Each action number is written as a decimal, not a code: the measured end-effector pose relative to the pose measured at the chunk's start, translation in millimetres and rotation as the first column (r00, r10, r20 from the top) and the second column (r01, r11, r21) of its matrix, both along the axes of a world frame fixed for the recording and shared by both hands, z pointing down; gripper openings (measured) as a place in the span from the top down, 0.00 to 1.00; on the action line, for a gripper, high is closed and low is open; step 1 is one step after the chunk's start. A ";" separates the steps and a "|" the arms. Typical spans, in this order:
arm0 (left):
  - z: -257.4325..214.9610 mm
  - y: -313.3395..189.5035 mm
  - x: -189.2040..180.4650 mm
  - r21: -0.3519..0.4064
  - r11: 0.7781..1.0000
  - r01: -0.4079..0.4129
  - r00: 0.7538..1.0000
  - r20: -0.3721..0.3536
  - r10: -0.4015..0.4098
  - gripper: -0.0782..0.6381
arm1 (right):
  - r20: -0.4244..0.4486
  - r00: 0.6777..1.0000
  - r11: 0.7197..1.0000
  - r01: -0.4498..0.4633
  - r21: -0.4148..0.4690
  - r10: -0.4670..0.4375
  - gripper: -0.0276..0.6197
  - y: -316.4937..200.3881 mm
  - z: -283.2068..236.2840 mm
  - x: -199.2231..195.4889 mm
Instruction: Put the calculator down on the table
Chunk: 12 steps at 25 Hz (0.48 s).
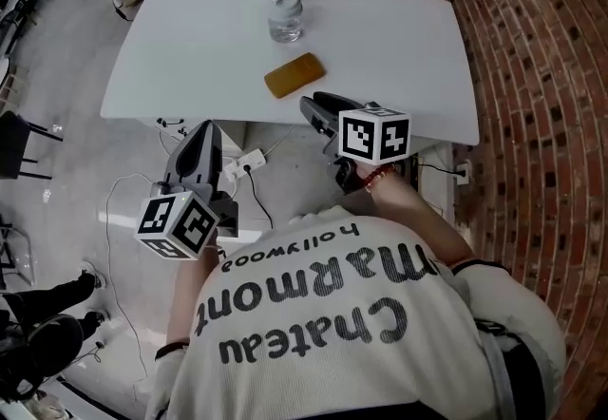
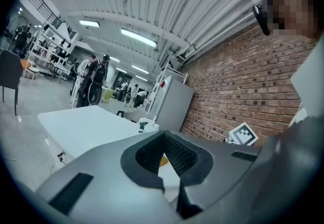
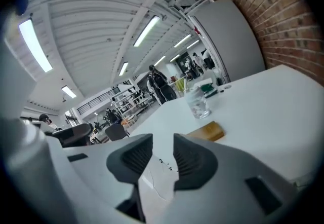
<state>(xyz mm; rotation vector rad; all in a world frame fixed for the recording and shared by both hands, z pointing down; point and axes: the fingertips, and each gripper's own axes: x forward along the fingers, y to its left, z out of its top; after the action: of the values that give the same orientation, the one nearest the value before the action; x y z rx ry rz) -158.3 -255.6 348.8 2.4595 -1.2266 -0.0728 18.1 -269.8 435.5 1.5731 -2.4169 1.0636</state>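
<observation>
Hovering off the near edge of the table [image 1: 380, 38], left hand-held gripper [image 1: 202, 131] closed on nothing, right hand-held gripper [image 1: 312, 107] narrowly parted and empty, calculator [image 1: 293, 74] already flat near that edge, apparently needing only withdrawal.

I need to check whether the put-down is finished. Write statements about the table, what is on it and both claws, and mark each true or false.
1. The flat orange-brown rectangular slab lies on the white table. True.
2. The right claw grips the slab. False: its jaws stand apart with nothing between them.
3. The clear plastic water bottle lies on its side. False: it stands upright.
4. The bottle stands farther from the person than the slab. True.
5. The left claw holds the bottle. False: it is shut on nothing, short of the table's near edge.
</observation>
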 end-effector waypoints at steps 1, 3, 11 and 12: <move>-0.6 2.0 4.4 0.001 1.000 -0.008 1.000 -0.002 0.008 0.89 | 0.007 1.000 1.000 -0.004 0.028 0.004 0.78 2.5 -8.1 3.2; -1.9 6.5 13.2 0.005 1.000 -0.024 1.000 -0.005 0.024 0.89 | 0.026 1.000 0.996 -0.016 0.083 0.014 0.80 7.1 -25.1 10.8; -9.7 34.3 47.9 0.017 0.999 -0.030 0.999 -0.020 0.031 0.89 | 0.154 0.987 0.963 -0.091 0.254 0.052 0.91 37.4 -82.1 53.4; -11.4 39.2 51.9 0.021 0.999 -0.024 0.999 -0.027 0.025 0.89 | 0.166 0.985 0.961 -0.098 0.260 0.055 0.92 42.4 -85.2 59.6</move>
<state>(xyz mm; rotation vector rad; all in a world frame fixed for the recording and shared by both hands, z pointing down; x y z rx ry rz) -106.4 -216.4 337.4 2.4828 -1.1898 -0.1119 77.7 -227.4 350.3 1.7347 -2.7246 0.9376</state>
